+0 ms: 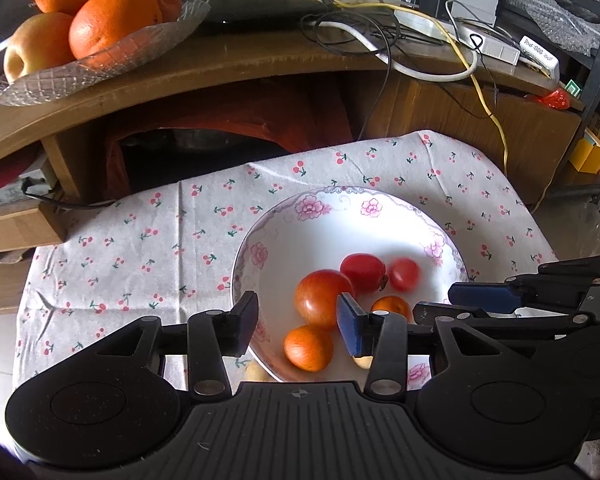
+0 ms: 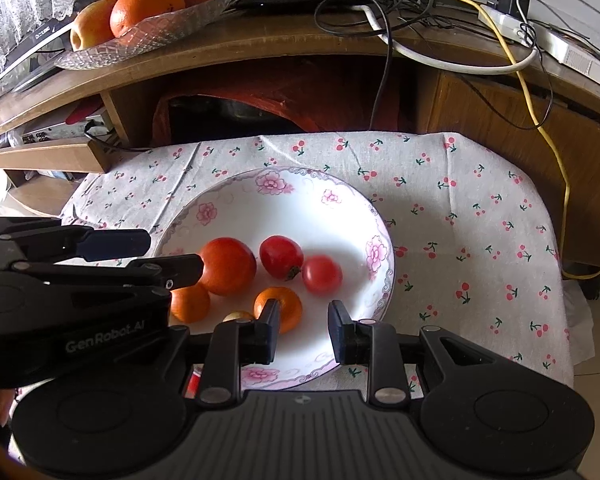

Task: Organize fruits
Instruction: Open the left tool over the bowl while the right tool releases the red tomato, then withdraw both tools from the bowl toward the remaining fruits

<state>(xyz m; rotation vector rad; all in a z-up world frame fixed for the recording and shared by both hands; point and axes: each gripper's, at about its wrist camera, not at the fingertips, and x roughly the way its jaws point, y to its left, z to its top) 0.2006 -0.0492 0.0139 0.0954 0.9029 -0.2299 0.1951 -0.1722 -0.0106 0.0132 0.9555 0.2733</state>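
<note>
Both grippers hang over the flowered bowl (image 2: 204, 216) on the cherry-print cloth (image 2: 460, 216), each with its jaws apart and nothing between them. The bowl holds a big tomato (image 2: 228, 266), two small red tomatoes (image 2: 281, 257) and (image 2: 322, 275), and two small oranges (image 2: 284, 304) and (image 2: 190, 303). In the left wrist view, the left gripper (image 1: 298, 326) has the big tomato (image 1: 324, 298) just ahead at about 1 o'clock and one small orange (image 1: 308, 348) almost straight under the gap, so I judge the left hand nearer to both. In the right wrist view, the right gripper (image 2: 300, 334) has the other small orange at about 11 o'clock, touching or just behind its left finger; bare bowl lies between the fingers. The fruits are nearly round, so a long axis hardly matters; only the oval red tomato shows one, running from about 10 to 4 o'clock, stem end at 4. Up on the wooden shelf at 10 o'clock, well apart, a glass dish (image 2: 148, 36) holds big oranges (image 2: 146, 6) and an apple (image 2: 90, 26).
</note>
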